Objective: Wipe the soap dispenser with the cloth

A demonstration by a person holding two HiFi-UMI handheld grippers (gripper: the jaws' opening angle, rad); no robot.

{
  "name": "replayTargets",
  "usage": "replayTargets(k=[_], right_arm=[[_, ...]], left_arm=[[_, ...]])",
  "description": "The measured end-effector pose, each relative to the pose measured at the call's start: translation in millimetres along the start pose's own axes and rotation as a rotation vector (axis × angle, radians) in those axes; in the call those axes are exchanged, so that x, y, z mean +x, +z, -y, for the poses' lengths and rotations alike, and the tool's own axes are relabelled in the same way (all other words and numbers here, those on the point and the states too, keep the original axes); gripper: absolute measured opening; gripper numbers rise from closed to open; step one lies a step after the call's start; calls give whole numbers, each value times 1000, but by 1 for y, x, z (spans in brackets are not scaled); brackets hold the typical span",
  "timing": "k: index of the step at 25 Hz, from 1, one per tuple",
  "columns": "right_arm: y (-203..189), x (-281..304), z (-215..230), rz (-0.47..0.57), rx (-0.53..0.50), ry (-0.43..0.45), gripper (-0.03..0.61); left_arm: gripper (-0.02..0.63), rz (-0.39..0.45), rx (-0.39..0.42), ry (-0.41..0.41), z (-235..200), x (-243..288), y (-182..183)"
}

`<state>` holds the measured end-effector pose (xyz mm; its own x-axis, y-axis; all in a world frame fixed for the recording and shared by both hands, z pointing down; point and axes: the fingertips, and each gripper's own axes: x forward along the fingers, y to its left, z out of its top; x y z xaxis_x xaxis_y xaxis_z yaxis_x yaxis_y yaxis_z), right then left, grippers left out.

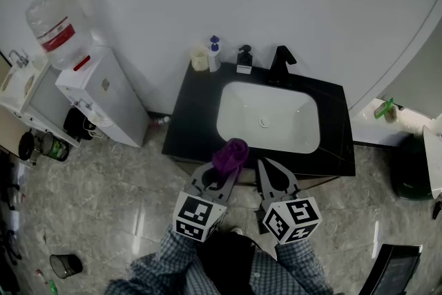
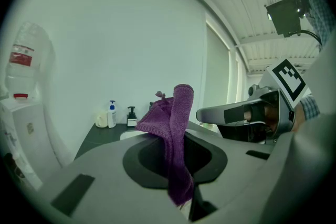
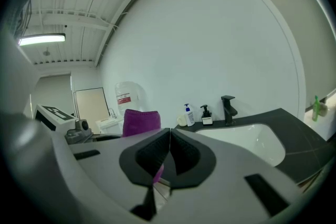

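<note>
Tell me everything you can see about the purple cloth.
The purple cloth looks like soft, looped fabric, bunched and folded rather than spread. It is clamped in the shut jaws of the left gripper: a folded end stands up above them and a strip hangs down between the pads. In the head view it shows against the near edge of the black counter, by the white basin. Only that gripper touches it; the right gripper, shut and empty, is beside it.

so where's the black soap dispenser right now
Head view: the black soap dispenser stands at the back of the counter, between the blue-capped bottle at left and the faucet.
</note>
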<state>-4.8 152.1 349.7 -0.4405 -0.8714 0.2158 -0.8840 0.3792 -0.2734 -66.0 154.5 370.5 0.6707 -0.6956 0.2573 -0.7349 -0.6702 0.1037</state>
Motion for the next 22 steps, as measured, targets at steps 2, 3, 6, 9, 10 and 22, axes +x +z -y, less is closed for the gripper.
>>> replayTargets(k=[2, 3, 6, 9, 10, 22], right_arm=[[0, 0, 0, -1, -1, 5, 18], [-1, 0, 1, -1, -2, 7, 18], [0, -1, 4, 2, -2, 12, 18], [3, -4, 7, 11, 2, 18, 18], [4, -6, 8, 15, 2, 17, 18], [10, -48, 26, 47, -23, 24, 18]], left_arm=[[57, 2, -1, 5, 0, 0, 0], [57, 4, -1, 8, 0, 0, 0], [57, 2, -3, 18, 1, 0, -1], [57, 8, 1, 27, 5, -1, 2], [57, 8, 3, 29, 8, -2, 2], [57, 57, -19, 62, 42, -3, 10]])
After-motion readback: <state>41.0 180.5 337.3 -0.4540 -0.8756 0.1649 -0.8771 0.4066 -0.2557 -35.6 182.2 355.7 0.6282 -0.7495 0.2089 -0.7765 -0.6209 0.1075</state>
